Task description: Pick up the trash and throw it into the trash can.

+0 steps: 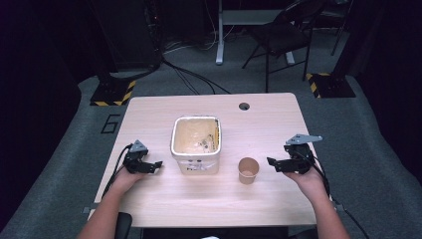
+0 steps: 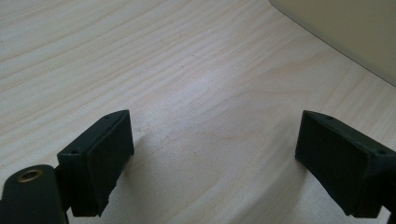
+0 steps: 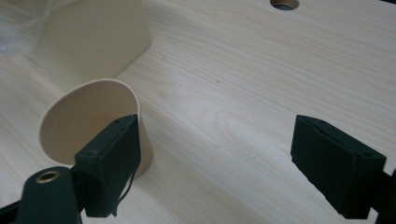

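Both your grippers sit on the table, jaws wide apart, holding nothing.

Your left gripper rests on the wooden table just beside the square white bucket, which stands mid-table with tan stuff inside. Your right gripper points at the small paper cup, which stands upright to the bucket's right; in the right gripper view the cup is partly behind one jaw, not between them.

A pale wooden table carries a square tub and paper cup.
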Demonstrator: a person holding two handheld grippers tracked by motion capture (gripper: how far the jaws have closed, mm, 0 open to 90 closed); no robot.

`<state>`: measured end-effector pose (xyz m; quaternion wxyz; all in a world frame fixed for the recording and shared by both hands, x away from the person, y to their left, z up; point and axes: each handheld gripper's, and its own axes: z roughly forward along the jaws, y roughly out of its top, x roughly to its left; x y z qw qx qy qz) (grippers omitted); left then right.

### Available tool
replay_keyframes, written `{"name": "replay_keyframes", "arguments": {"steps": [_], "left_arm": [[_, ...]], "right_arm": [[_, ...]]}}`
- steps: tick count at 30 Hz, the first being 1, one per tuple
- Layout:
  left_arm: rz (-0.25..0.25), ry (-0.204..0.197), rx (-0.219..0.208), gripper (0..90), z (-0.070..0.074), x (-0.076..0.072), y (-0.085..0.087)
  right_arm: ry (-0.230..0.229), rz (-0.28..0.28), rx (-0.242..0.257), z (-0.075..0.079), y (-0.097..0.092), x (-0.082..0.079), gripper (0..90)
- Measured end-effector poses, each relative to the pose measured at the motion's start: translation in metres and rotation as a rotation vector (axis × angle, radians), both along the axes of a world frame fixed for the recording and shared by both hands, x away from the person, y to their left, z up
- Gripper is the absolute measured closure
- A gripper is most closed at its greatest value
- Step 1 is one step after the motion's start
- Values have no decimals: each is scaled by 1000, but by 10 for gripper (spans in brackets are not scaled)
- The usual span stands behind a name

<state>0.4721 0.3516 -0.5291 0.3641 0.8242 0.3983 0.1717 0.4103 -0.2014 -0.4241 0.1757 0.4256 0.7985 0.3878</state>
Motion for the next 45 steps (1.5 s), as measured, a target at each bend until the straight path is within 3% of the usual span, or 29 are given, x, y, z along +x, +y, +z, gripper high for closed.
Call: {"name": "replay_keyframes", "arguments": {"steps": [10,19,24,31,45], "left_arm": [[0,0,-1,113,0,0,0],[1,0,-1,113,0,0,0],[1,0,-2,113,0,0,0],[0,0,0,113,0,0,0],[1,0,-2,113,0,0,0]], "right_arm": [[-10,98,12,8,19,-7,135],[9,165,4,-3,37,-8,127],[17,204,-9,-11,49,-10,78],[27,225,-15,-19,60,-9,17],[41,248,-65,-28,76,-5,6]]}}
